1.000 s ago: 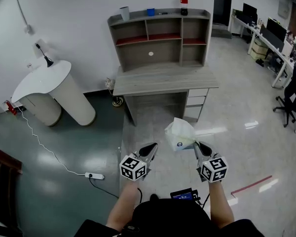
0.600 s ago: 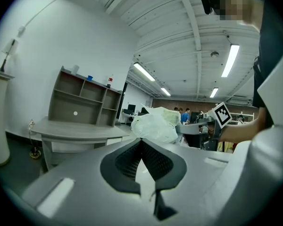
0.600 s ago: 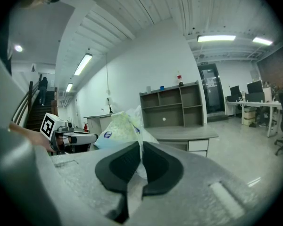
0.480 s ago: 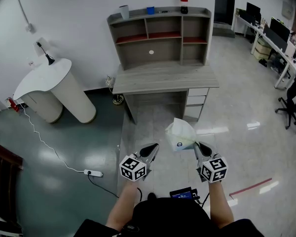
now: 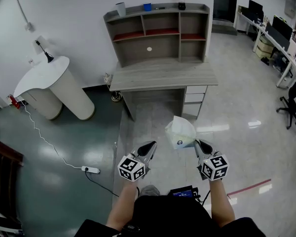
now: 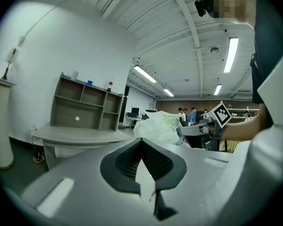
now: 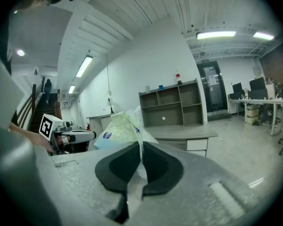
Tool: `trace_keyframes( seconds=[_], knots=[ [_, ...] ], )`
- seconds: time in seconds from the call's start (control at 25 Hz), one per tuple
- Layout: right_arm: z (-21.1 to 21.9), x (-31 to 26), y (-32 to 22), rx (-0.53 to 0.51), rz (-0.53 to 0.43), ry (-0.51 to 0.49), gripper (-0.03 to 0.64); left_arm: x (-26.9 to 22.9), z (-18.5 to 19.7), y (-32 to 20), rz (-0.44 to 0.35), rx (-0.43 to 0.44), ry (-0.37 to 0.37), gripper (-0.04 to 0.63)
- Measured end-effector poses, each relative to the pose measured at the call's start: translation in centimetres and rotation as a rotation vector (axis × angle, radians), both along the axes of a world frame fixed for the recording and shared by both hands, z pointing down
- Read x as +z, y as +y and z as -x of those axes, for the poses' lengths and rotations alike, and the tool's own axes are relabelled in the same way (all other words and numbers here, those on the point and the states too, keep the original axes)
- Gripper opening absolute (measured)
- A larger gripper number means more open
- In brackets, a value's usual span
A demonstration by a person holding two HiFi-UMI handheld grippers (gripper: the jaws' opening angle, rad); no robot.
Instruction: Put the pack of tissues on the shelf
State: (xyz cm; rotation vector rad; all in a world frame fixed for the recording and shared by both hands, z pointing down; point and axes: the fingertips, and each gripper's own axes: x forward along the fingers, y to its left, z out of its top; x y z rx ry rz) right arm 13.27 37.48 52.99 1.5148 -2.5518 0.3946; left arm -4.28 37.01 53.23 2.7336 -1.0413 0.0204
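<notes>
The right gripper (image 5: 201,147) has its jaws closed on the thin plastic edge of the white and pale green soft pack of tissues (image 5: 180,133), which juts up and forward from the pads (image 7: 153,166), in the air above the floor and well short of the desk. The left gripper (image 5: 149,148) is beside it with its jaws together and nothing between them.

Below is a glossy pale tiled floor (image 5: 246,147) that gives way to dark green on the left. Ahead stands a grey wooden desk (image 5: 163,75) carrying an open grey shelf unit (image 5: 158,33). A white curved counter (image 5: 49,88) stands by the wall.

The pack is crumpled and puffy, with a small blue label (image 7: 106,135).
</notes>
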Motion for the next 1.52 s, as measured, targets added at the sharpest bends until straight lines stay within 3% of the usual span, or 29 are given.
trace_keyframes(
  seconds=[0.44, 0.92, 1.52],
  knots=[
    [-1.7, 0.7, -4.0, 0.026, -0.001, -0.007, 0.011, 1.5, -0.8, -4.1, 0.034, 0.003, 0.018, 0.000],
    [-1.2, -0.1, -12.6, 0.067, -0.004, 0.014, 0.011, 1.6, -0.1, -13.8, 0.046, 0.034, 0.019, 0.000],
    [3.8, -0.2, -23.2, 0.098, -0.002, 0.032, 0.012, 2.2, 4.4, -25.2, 0.068, 0.075, 0.019, 0.000]
  ],
)
